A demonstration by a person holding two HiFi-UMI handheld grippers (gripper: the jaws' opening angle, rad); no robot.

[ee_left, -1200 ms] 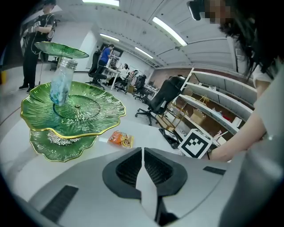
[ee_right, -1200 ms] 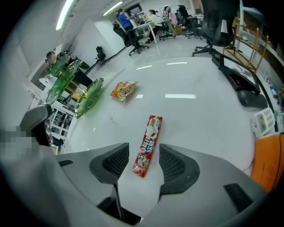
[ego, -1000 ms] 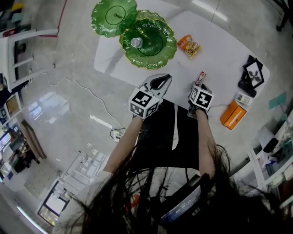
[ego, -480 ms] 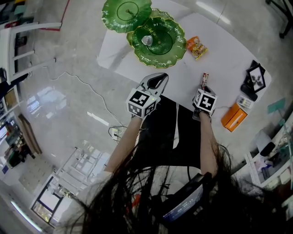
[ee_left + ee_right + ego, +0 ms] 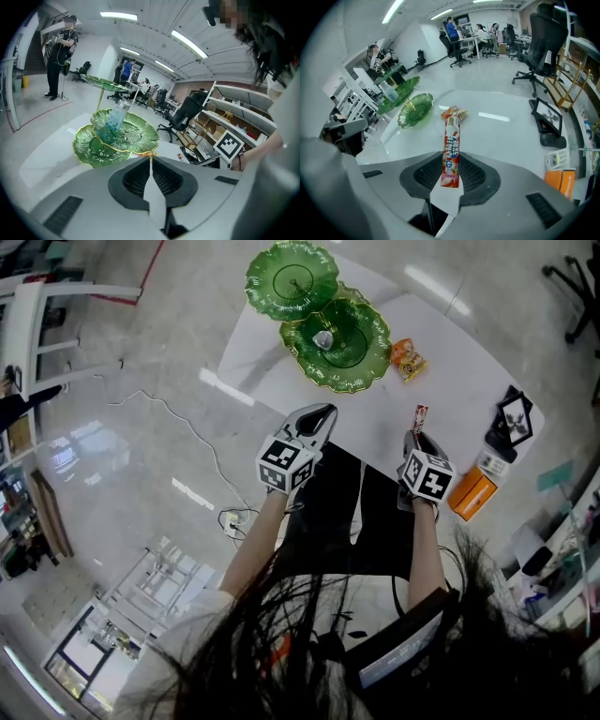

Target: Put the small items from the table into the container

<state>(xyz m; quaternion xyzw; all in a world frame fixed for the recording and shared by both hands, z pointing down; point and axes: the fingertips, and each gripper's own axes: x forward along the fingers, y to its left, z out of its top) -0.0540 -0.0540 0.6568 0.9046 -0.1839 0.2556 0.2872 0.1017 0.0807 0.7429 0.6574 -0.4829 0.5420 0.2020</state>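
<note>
My right gripper (image 5: pixel 418 434) (image 5: pixel 451 164) is shut on a red and white candy stick pack (image 5: pixel 452 136) (image 5: pixel 419 415), which hangs lifted above the white table (image 5: pixel 450 362). The left gripper (image 5: pixel 317 416) (image 5: pixel 150 159) is shut with nothing in it, near the table's front edge. Beyond it stands the green leaf-shaped tiered tray (image 5: pixel 339 343) (image 5: pixel 126 133) (image 5: pixel 415 110), with a clear bluish bottle (image 5: pixel 115 119) on a tier. An orange snack packet (image 5: pixel 409 358) (image 5: pixel 454 111) lies on the table beside the tray.
At the table's right end are a black picture frame (image 5: pixel 514 418), a small white device (image 5: pixel 492 465) and an orange box (image 5: pixel 469 495). A cable (image 5: pixel 169 413) runs over the glossy floor on the left. Office chairs, shelves and people are in the background.
The right gripper has risen from the table with the candy stick pack in its jaws. The left gripper has shifted a little and come up. The head view has moved back from the table.
</note>
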